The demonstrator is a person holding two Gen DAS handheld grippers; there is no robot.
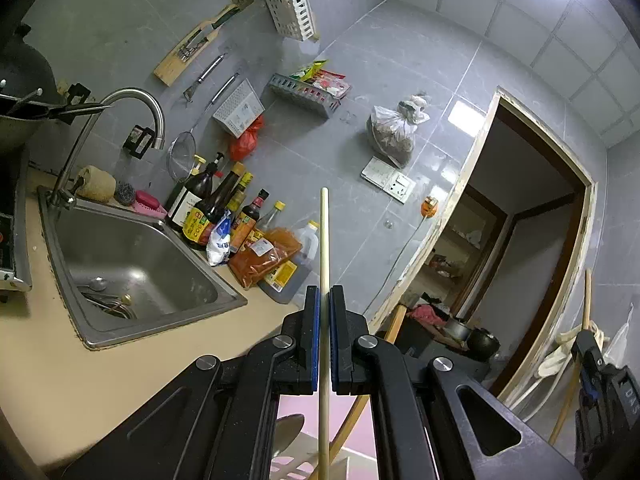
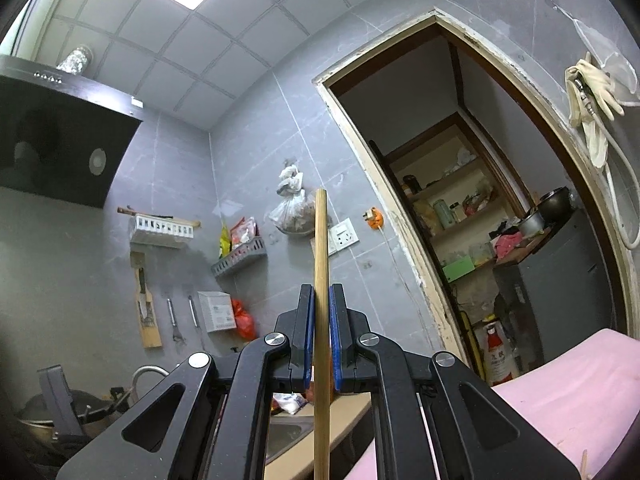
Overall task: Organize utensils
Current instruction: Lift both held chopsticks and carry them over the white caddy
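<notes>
My left gripper (image 1: 324,292) is shut on a thin pale wooden chopstick (image 1: 324,236) that stands upright between the blue pads and runs down past the jaws. Below it lie a pink utensil holder (image 1: 290,404), a metal spoon (image 1: 290,430) and a bamboo handle (image 1: 354,416). My right gripper (image 2: 321,290) is shut on a thicker brown bamboo stick (image 2: 321,240), also upright. From the left wrist view the right gripper (image 1: 587,336) shows at the right edge with its stick (image 1: 587,292) rising above it. A pink surface (image 2: 568,384) fills the lower right of the right wrist view.
A steel sink (image 1: 60,240) with a faucet (image 1: 136,98) and utensils (image 1: 106,300) at its drain is set in the beige counter (image 1: 80,380). Sauce bottles (image 1: 216,208) crowd the wall. Wall racks (image 1: 288,0), hanging tools and an open doorway (image 2: 460,200) lie beyond.
</notes>
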